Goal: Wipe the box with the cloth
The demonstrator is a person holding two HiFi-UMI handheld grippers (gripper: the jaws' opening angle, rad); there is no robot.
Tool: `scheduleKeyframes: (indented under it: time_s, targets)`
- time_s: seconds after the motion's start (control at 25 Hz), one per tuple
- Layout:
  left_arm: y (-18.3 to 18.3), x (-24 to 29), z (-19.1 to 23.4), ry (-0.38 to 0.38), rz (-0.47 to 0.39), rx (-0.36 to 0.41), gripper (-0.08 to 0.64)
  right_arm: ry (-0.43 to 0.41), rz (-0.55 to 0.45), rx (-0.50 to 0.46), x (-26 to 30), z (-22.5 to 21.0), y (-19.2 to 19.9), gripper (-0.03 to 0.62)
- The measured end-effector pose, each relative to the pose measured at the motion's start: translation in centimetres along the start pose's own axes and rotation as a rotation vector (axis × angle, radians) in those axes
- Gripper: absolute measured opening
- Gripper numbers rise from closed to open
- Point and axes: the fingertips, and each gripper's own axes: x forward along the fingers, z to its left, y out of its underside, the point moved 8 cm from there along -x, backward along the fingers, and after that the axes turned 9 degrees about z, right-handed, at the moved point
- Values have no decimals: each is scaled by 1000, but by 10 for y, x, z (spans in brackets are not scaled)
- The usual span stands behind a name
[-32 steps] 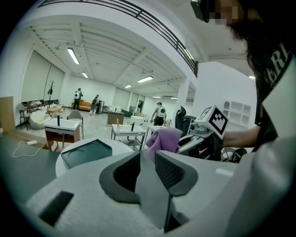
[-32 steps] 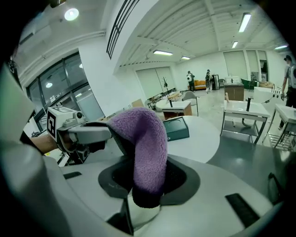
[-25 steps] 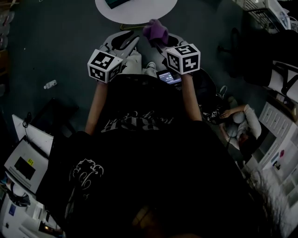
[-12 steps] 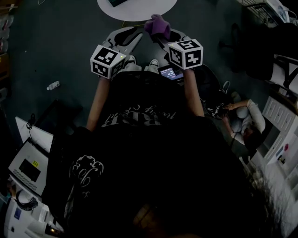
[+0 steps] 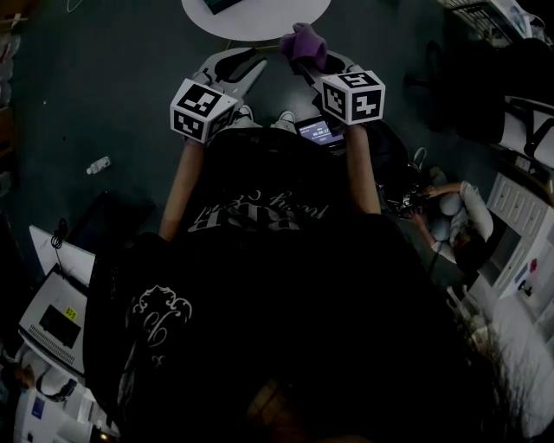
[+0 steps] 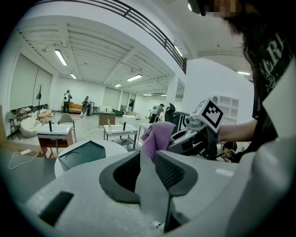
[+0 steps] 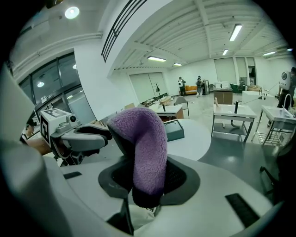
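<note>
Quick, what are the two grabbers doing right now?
Left gripper: open, nothing between its jaws.
Right gripper: closed on the purple cloth.

Purple fleece cloth point(image 5: 303, 45) between jaws of my right gripper point(image 5: 305, 67); left gripper point(image 5: 245, 69) at 9 o'clock; round white table point(image 5: 268, 16) at 12 o'clock, dark rectangular box point(image 7: 174, 130) on it.

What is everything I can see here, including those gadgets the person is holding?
cloth: one, purple, held up in front of the person.
box: one, dark teal, on the round table.
round table: one, white, just ahead of the person.
laptop: one, open, pale, low at the person's left.
seated person: one, pale top, low at the right.
left gripper: one, white, fingers apart, nothing between them.
right gripper: one, white, fingers shut on the cloth.
</note>
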Motion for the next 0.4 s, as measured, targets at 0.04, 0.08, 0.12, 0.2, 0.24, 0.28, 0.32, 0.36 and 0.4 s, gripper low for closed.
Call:
scheduleKeyframes:
  time_s: [0.04,0.08,0.12,0.2,0.24,0.28,0.32,0.36,0.4]
  targets:
    - [-1,0,1,0,-4,0,100,4,-1,3,0,-1,-1,107]
    - [-2,0,3,1,-8,0,100,6,-3,5,0,-1,-1,107]
    - [-2,1,4,2,-11,1,100,8,-4,5,0,-2,-2,107]
    - [-5,1,5,7,-14,5,100,13,-6,4,1,-2,-4,107]
    - [-5,1,5,10,-16,7,100,14,-6,3,1,-2,-5,107]
    - [-6,1,6,12,-15,9,100,15,-5,3,2,-2,-6,106]
    - [-6,1,7,13,-12,11,100,16,-5,4,2,-2,-6,107]
    - [-5,1,8,14,-9,14,100,17,-5,4,3,-2,-7,107]
    - [-5,1,8,16,-5,17,100,18,-5,5,3,-2,-8,107]
